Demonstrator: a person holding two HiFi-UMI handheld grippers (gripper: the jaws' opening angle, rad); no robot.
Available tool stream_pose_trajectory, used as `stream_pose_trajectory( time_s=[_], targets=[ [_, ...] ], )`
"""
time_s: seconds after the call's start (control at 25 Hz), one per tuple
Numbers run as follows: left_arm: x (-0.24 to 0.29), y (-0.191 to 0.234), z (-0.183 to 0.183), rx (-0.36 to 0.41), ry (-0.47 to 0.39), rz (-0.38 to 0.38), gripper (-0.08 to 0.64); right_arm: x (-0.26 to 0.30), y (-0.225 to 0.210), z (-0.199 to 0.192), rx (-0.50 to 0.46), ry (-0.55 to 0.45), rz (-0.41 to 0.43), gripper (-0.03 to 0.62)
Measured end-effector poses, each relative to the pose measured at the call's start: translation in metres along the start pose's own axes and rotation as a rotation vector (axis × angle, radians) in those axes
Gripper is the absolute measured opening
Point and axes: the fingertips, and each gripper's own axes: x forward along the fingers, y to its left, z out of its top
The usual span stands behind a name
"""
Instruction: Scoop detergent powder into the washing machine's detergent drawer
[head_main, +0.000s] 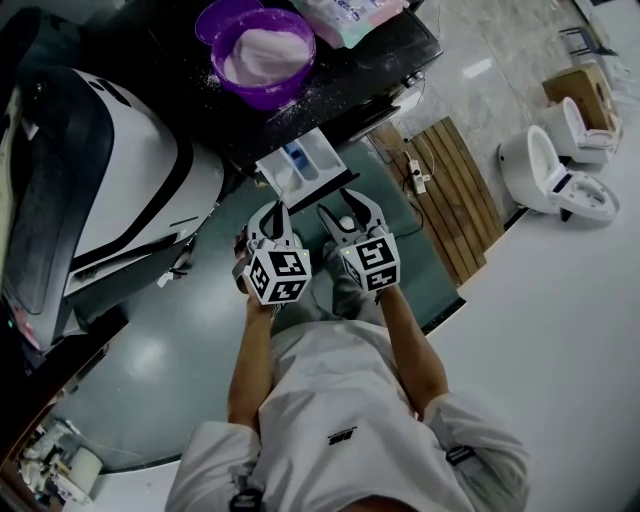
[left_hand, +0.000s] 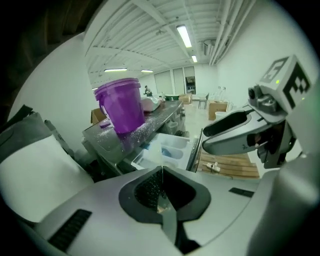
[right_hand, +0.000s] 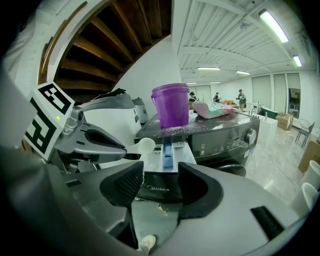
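Between left gripper (left_hand: 162, 175) jaws, scoop (right_hand: 145, 145) (clamped)

Bucket (head_main: 262, 45) at 12 o'clock is showing purple, powder (head_main: 265, 55) inside it white. Washer top (head_main: 350, 78) is reading black, speckled white. Drawer (head_main: 322, 152) is showing white with a blue insert (head_main: 296, 155). Marker cubes (head_main: 277, 275) on left claw (head_main: 277, 208) and right claw (head_main: 340, 205) are carrying black-and-white square patterns. Scoop (right_hand: 142, 145) is looking white. Floor (head_main: 200, 340) at 8 o'clock is reading dark green; slat mat (head_main: 455, 195) at 3 o'clock, brown.
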Motion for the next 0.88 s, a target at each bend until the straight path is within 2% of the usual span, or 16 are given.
stream_pose_trajectory(
  time_s=[0.28,0.44,0.56,0.88],
  targets=[
    [-0.022,0.015,0.025,-0.135,-0.189,-0.048,0.015,-0.008,0.001,0.025,-0.046,-0.035,-0.014,0.216],
    [-0.039,0.025,0.041,-0.161,-0.269,-0.063,0.015,-0.017,0.004,0.046,-0.076,-0.067,-0.026,0.216],
    [-0.048,0.029,0.046,-0.161,-0.298,-0.076,0.015,-0.022,0.007,0.058,-0.101,-0.080,-0.037,0.216],
    [-0.055,0.033,0.042,-0.158,-0.302,-0.122,0.015,-0.029,0.019,0.074,-0.133,-0.097,-0.057,0.216]
  ],
)
